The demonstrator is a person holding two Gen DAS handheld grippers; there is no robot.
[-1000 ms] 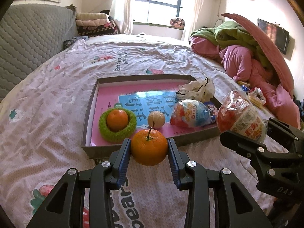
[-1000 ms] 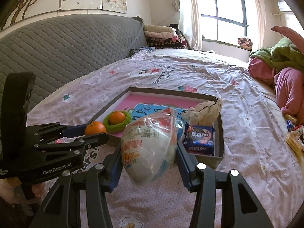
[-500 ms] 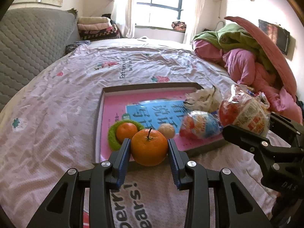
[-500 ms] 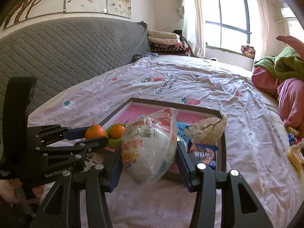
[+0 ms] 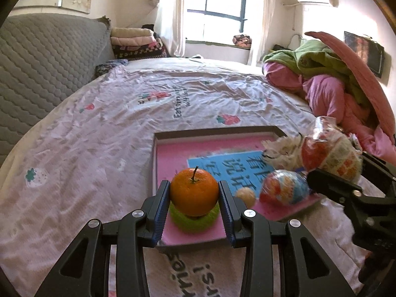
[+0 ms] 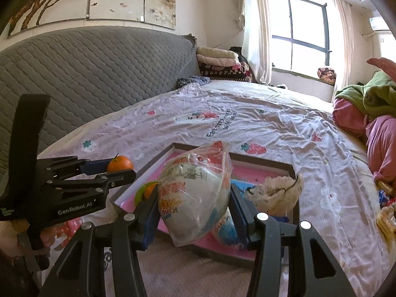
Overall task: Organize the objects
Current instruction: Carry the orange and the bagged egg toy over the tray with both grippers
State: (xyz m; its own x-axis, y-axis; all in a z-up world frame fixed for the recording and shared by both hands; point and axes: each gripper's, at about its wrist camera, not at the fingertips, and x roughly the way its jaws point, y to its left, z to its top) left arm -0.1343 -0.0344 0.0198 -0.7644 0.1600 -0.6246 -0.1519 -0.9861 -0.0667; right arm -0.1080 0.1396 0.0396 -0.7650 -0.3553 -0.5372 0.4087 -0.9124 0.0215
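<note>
Now left gripper [image 5: 194, 196] clamps tangerine [image 5: 194, 191]; right gripper [image 6: 195, 206] clamps bagged snack [image 6: 195, 195].

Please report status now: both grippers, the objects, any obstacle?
Left gripper shut on tangerine. Right gripper shut on bagged snack. Both above tray. No obstacle seen.

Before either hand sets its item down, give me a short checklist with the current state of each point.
1. Left gripper clamps the orange on both sides: ok.
2. Right gripper pinches the bagged snack between both jaws: ok.
3. Tray in view of both cameras: ok.
4. Bare pink floor left at the tray's far end: ok.
5. Orange clear of the green ring directly behind it: cannot tell.
6. The two grippers apart from each other: ok.
</note>
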